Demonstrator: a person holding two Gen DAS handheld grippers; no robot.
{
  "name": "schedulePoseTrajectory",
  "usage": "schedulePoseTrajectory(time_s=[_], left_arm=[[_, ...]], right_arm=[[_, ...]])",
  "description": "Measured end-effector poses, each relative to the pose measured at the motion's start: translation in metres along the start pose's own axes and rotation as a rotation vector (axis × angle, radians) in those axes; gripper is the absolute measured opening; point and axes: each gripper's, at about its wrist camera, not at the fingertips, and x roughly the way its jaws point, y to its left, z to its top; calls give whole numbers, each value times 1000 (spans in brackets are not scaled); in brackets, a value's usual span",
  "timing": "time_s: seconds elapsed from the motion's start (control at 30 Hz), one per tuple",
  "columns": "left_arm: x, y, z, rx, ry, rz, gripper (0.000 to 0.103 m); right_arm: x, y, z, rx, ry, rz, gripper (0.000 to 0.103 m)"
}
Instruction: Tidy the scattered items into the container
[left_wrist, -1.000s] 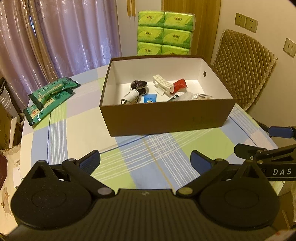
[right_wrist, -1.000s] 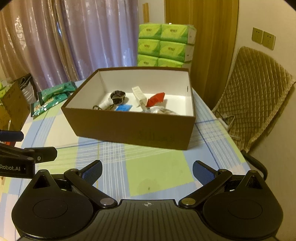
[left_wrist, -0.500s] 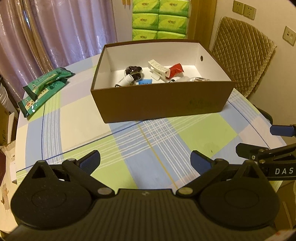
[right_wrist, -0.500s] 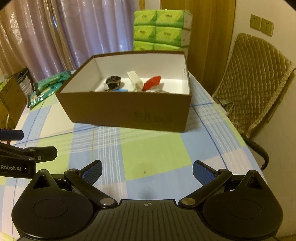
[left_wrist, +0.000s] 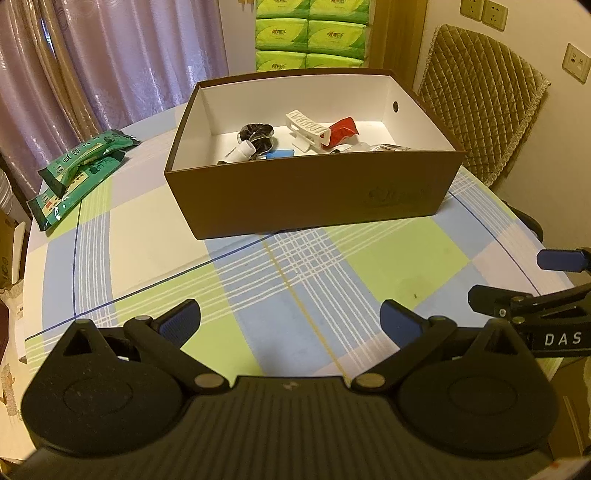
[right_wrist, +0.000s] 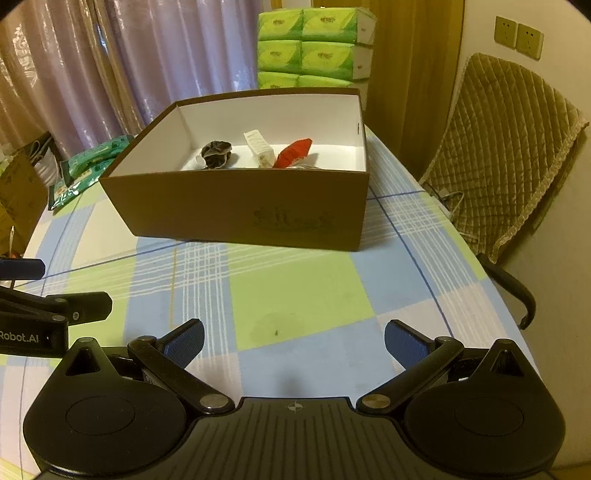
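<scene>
A brown cardboard box (left_wrist: 314, 199) with a white inside stands on the checked tablecloth; it also shows in the right wrist view (right_wrist: 243, 210). Inside lie a dark scrunchie (left_wrist: 256, 134), a white plastic clip (left_wrist: 308, 127), a red packet (left_wrist: 343, 129), a small white tube (left_wrist: 242, 151) and a blue item (left_wrist: 280, 153). My left gripper (left_wrist: 290, 319) is open and empty above the tablecloth, well in front of the box. My right gripper (right_wrist: 293, 338) is open and empty, also in front of the box.
Two green wipe packs (left_wrist: 79, 166) lie on the table's far left. Stacked green tissue packs (left_wrist: 310, 33) stand behind the box. A quilted chair (right_wrist: 509, 155) stands at the right of the table. Cardboard boxes (right_wrist: 18, 192) sit off the left edge.
Both grippers have pulled back from the box and stayed open and empty. The box and its contents have not moved.
</scene>
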Motion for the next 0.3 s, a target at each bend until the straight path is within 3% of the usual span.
schedulePoseTrajectory(time_s=[0.3], left_arm=[[4, -7, 4, 11, -10, -6, 102]], right_arm=[[5, -8, 3, 13, 8, -5, 101]])
